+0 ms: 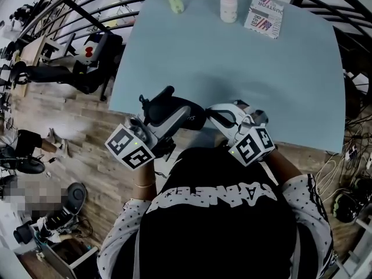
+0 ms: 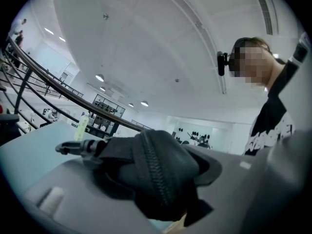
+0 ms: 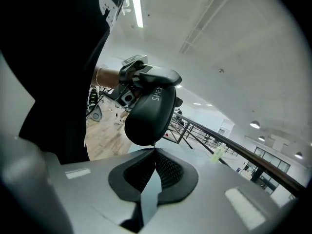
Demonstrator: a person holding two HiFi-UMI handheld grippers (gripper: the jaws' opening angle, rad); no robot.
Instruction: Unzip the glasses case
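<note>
Black glasses case sits clamped in left claw; right claw pinches its zip pull.

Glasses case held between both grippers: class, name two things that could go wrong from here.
1. The right gripper seems to pinch the pull only with the very tips of its fingers; it may slip out when tugged.
2. The left gripper holds the case by one end, at the table's edge; a hard tug could twist it loose and drop it to the floor.
</note>
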